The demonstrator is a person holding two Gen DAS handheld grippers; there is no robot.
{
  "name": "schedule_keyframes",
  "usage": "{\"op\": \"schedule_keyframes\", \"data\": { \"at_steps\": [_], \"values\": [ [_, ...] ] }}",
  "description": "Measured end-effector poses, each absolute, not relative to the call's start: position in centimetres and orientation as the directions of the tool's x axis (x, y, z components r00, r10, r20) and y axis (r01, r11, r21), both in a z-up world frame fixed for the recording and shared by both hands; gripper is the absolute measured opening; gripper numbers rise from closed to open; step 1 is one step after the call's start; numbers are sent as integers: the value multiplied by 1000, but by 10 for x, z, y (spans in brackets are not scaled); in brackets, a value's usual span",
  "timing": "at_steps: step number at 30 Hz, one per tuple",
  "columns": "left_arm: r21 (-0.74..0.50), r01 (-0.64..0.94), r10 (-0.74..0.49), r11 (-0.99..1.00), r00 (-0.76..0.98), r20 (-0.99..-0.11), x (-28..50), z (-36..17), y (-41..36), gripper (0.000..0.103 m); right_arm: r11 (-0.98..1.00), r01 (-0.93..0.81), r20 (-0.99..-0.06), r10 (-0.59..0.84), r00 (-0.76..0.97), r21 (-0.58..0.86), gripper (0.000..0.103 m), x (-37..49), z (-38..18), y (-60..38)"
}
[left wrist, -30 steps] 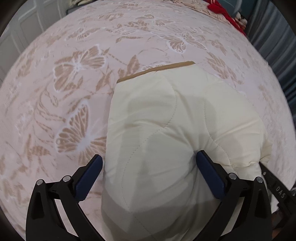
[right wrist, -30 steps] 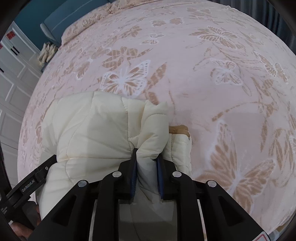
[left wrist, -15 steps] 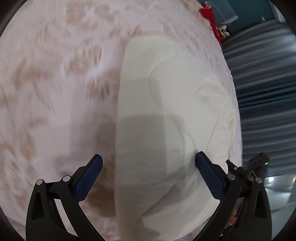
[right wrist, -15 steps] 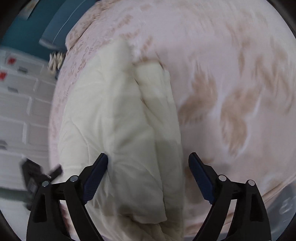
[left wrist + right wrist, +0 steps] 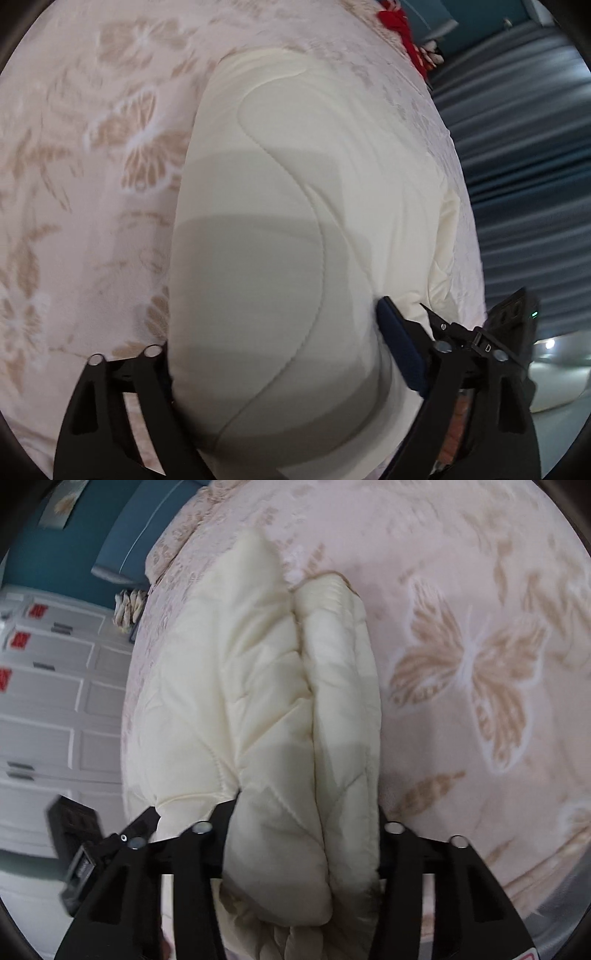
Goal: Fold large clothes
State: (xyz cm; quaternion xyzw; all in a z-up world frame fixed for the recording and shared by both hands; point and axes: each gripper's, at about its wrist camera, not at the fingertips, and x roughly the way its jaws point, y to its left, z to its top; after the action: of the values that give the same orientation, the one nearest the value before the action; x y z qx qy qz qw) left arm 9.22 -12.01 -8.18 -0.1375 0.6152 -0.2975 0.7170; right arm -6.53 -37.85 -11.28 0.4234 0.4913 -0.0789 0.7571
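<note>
Across the butterfly bedspread [image 5: 461, 602], the folded cream quilted coat [image 5: 280, 236] bulges between both grippers' wide-spread fingers [image 5: 400, 354].

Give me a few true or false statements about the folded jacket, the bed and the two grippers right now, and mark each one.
1. The cream quilted jacket lies folded on a bedspread with a butterfly pattern. True.
2. The left gripper is pinched tightly shut on a thin fold. False: its fingers are spread wide, one on each side of the bundle.
3. The right gripper has jacket layers between its fingers. True.
4. The jacket is bright red. False: it is cream.
</note>
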Motion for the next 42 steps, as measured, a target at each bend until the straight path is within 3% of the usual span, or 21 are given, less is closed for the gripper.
{"op": "schedule_keyframes", "data": {
  "at_steps": [4,7,14,21,27,37,42],
  "values": [
    [-491,354,-563,796,138,-815,89,-55,-129,66,709,506,-834,216,507,491,34,-62,-91,-359],
    [-437,414,-549,798,200,-812,84,-29,-133,62,759,476,-837,162,522,444,32,-60,-70,-347],
    [-384,494,-576,780,328,-748,69,40,-110,61,847,391,-781,44,623,359,30,-72,-1,-329],
    [-339,551,-617,763,462,-637,57,112,-85,61,914,300,-667,-45,744,273,29,-67,79,-295],
    [-324,576,-650,751,553,-522,55,164,-47,61,948,213,-578,-39,815,238,28,-61,130,-263],
    [-274,611,-669,743,658,-347,82,207,11,61,985,91,-440,-16,898,150,27,-17,192,-204],
    [-304,591,-664,747,664,-343,125,193,35,62,988,57,-443,14,896,147,27,28,182,-190]
  ]
}}
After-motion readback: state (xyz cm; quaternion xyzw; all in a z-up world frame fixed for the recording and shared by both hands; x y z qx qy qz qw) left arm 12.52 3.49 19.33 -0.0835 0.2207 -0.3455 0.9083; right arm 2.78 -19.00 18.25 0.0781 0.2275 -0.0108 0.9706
